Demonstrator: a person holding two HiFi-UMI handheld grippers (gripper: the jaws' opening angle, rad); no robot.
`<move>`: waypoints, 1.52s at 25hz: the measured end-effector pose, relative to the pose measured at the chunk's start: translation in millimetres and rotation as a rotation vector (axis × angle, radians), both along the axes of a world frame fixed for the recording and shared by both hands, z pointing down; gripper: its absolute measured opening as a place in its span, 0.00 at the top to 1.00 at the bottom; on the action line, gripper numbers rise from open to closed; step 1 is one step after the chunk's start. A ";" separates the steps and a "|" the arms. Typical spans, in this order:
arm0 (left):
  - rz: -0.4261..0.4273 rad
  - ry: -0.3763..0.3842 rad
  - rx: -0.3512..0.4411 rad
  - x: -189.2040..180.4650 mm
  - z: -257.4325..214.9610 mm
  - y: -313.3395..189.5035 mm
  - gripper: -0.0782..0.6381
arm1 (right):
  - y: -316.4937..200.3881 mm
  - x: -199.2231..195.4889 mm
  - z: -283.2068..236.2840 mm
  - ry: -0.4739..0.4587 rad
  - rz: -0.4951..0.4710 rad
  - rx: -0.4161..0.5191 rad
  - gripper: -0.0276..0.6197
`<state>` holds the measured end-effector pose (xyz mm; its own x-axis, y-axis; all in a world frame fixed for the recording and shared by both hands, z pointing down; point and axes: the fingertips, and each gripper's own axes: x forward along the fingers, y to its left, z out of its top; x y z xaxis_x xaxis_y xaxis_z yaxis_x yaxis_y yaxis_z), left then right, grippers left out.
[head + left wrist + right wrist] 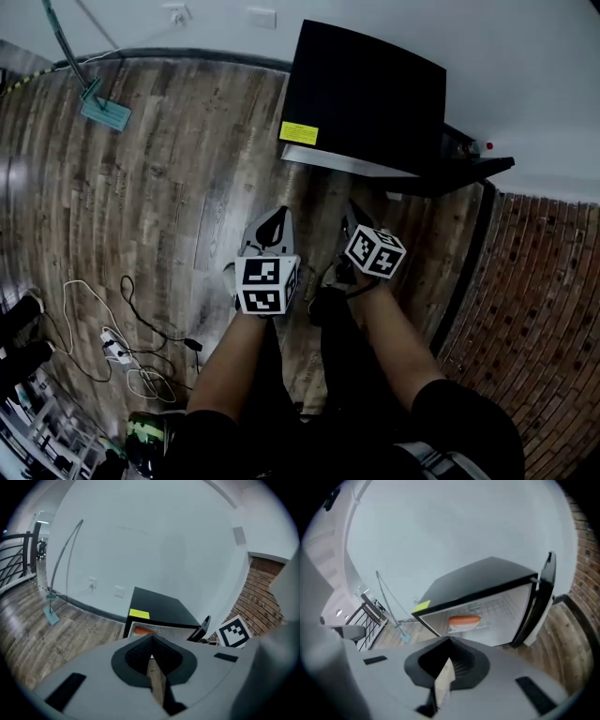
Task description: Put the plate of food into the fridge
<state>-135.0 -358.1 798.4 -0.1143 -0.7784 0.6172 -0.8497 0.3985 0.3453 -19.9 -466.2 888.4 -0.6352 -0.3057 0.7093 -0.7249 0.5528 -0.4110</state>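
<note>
Plate shelved, both grippers idle before the open fridge
Left gripper (151,645) clenched on nothing, held short of the fridge (366,94) front; plate of food (464,622) sits on the wire shelf (499,607) inside the fridge, apart from both tools, so placing looks done; right gripper (449,645) likewise clamped shut and empty, clear of the fridge mouth; door (541,597) stands wide at the fridge's right, probably next to be pushed closed

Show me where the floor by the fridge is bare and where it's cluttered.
Bare: the wide stretch of wooden plank floor between the teal floor mop and the open black mini fridge, and the strip just before the fridge. Crowded: the lower left of the head view, where white and black cables tangle around a power strip.
</note>
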 end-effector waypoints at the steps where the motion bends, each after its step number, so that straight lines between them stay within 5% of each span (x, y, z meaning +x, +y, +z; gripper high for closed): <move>1: -0.003 0.011 -0.005 3.9 -13.3 0.1 0.90 | 3.8 2.5 -24.2 -0.006 -0.018 0.005 0.94; 7: -0.025 0.037 -0.019 29.7 -104.5 -4.1 0.90 | 12.3 23.1 -160.7 -0.048 -0.073 0.065 0.94; 12: 0.008 -0.020 0.019 42.1 -190.1 -26.2 0.90 | 4.8 31.9 -263.4 -0.101 -0.074 0.159 0.94; 17: 0.061 -0.139 0.165 32.0 -315.8 -65.3 0.90 | -22.1 22.0 -397.6 -0.227 -0.031 0.325 0.94; 21: 0.081 -0.203 0.233 58.6 -398.4 -63.2 0.90 | -24.3 47.4 -501.1 -0.303 0.008 0.434 0.94; 25: 0.064 -0.271 0.327 57.0 -467.0 -75.0 0.90 | -39.1 40.9 -579.5 -0.371 -0.028 0.567 0.94; 30: 0.053 -0.324 0.392 71.2 -516.7 -88.0 0.90 | -44.1 51.1 -635.5 -0.425 -0.051 0.690 0.94; 38: 0.064 -0.349 0.400 102.3 -528.0 -102.0 0.90 | -47.8 67.9 -646.5 -0.452 -0.100 0.717 0.94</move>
<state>-32.7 -460.1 270.5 -0.2042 -0.9574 0.2043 -0.9595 0.2371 0.1520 48.0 -514.1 241.9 -0.8583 -0.5118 0.0375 -0.5099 0.8422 -0.1751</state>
